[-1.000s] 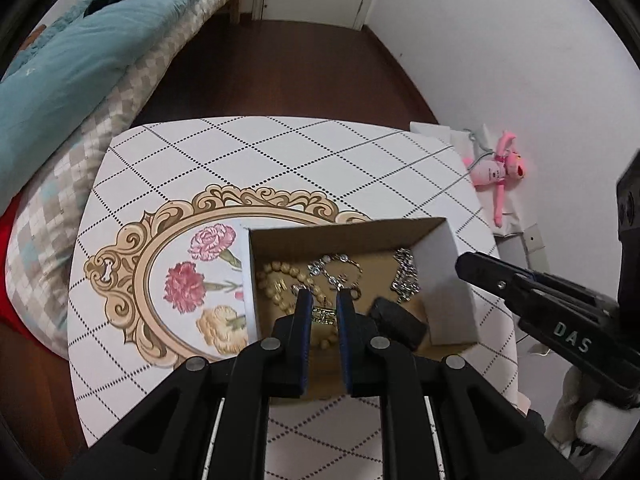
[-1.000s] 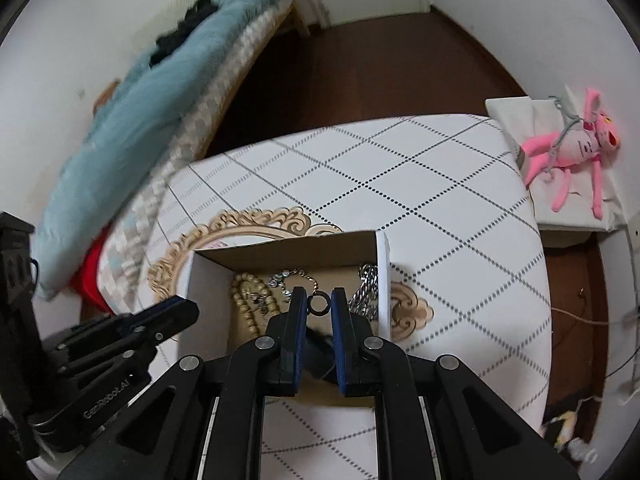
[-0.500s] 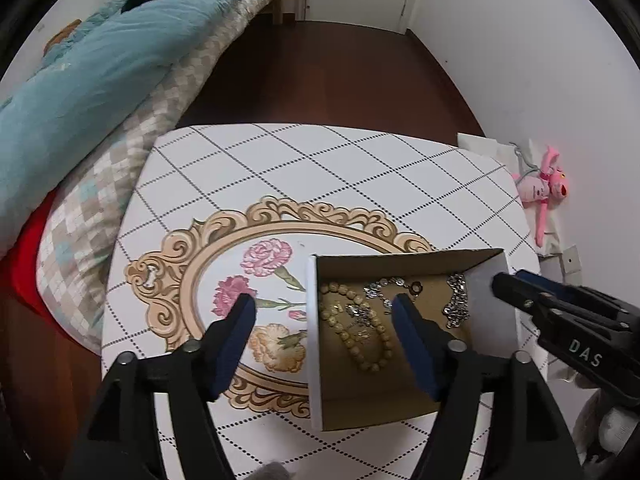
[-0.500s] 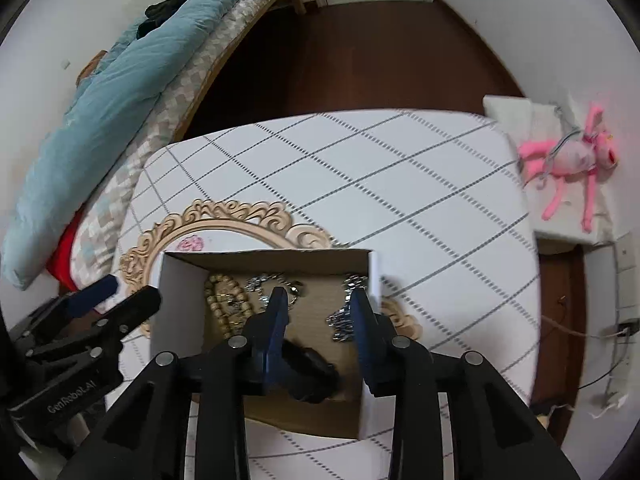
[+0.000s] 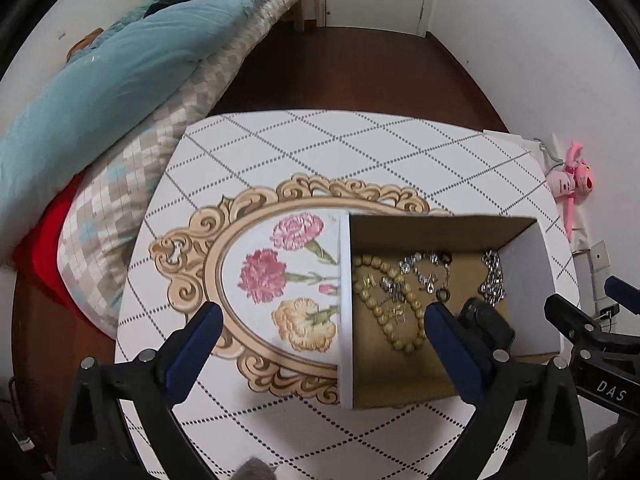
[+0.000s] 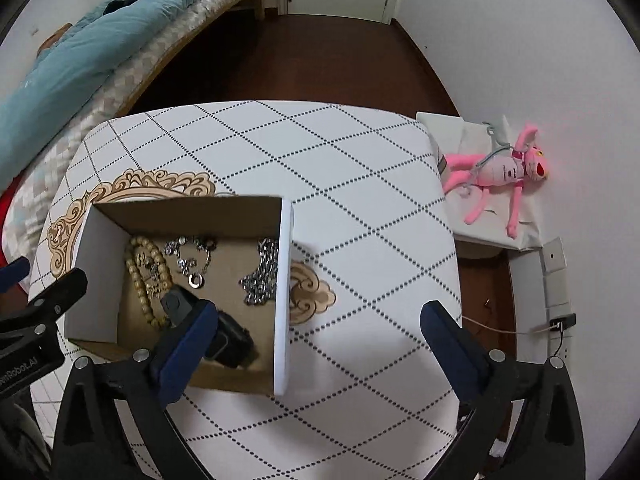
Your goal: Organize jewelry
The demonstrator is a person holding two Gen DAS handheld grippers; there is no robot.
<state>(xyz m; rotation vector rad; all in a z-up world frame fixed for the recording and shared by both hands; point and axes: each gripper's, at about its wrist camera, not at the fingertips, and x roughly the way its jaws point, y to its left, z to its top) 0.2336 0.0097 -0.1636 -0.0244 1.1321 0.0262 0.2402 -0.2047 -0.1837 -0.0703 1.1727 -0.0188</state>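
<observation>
An open cardboard box (image 5: 346, 320) (image 6: 282, 280) stands on the patterned table. Inside lie a wooden bead bracelet (image 5: 384, 312) (image 6: 142, 280), a silver charm chain (image 5: 424, 270) (image 6: 188, 254), a silver chain pile (image 5: 492, 280) (image 6: 260, 276), a small ring (image 6: 195, 280) and a black object (image 5: 486, 322) (image 6: 224, 338). My left gripper (image 5: 320, 320) is open wide and empty above the box's left wall. My right gripper (image 6: 316, 320) is open wide and empty above the box's right wall.
The table (image 5: 320, 148) (image 6: 340, 184) has a white diamond-pattern cloth with a floral oval print (image 5: 264, 276). A bed with a teal quilt (image 5: 100, 80) is at the left. A pink plush toy (image 6: 500, 172) lies on a low white stand at the right.
Both grippers opened from shut to wide and pulled up and apart from the box. The ring held by the right gripper now lies in the box.
</observation>
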